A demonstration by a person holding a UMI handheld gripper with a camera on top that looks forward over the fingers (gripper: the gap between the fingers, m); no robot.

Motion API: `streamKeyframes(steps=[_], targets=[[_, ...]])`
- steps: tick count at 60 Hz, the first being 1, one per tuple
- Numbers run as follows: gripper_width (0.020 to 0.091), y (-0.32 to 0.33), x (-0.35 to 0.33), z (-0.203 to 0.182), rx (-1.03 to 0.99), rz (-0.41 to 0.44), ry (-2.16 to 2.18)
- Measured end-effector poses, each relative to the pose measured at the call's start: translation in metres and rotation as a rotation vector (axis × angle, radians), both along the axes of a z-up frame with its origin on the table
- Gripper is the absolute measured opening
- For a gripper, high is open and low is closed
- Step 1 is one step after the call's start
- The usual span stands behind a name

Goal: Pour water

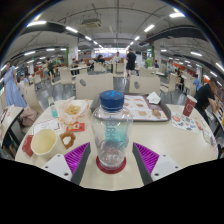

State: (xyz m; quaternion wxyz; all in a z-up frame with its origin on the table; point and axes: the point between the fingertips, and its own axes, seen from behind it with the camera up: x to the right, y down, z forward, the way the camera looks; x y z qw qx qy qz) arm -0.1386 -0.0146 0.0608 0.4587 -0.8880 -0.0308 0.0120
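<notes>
**Bottle upright between the fingers**

From the gripper view, we're looking straight down the fingers at a clear water bottle (111, 128) with a blue cap (111, 100), and it's standing tall: long axis vertical, cap pointing up, base down by the fingertips. The gripper (111, 160) has it dead centre. The purple pads (146, 156) sit on either side of the bottle's lower body, close in against it, but we cannot tell whether both are actually pressing on it or whether a sliver of gap remains. The bottle's base seems to meet a reddish coaster-like disc (111, 167) on the pale tabletop (165, 140).

Off to the left of the bottle we've got a red tray (50, 140) carrying a pale cup (43, 142) and small dishes of food. Beyond the bottle lies another tray (142, 108), and further back a busy canteen hall with people seated and standing.
</notes>
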Motion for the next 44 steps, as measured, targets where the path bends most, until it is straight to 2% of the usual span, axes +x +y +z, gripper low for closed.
streamKeyframes(steps=[2,7,23,36,44], targets=[[0.0834,-0.008,0.003,0.003,-0.019,-0.016,-0.005],[0.0843,-0.041,0.001,0.016,-0.069,-0.045,-0.009],[0.0848,-0.140,-0.018,0.072,-0.125,-0.065,-0.020],[0.0851,-0.168,-0.021,0.098,-0.094,-0.078,-0.067],[0.0850,-0.172,-0.024,0.100,-0.092,-0.069,-0.081]])
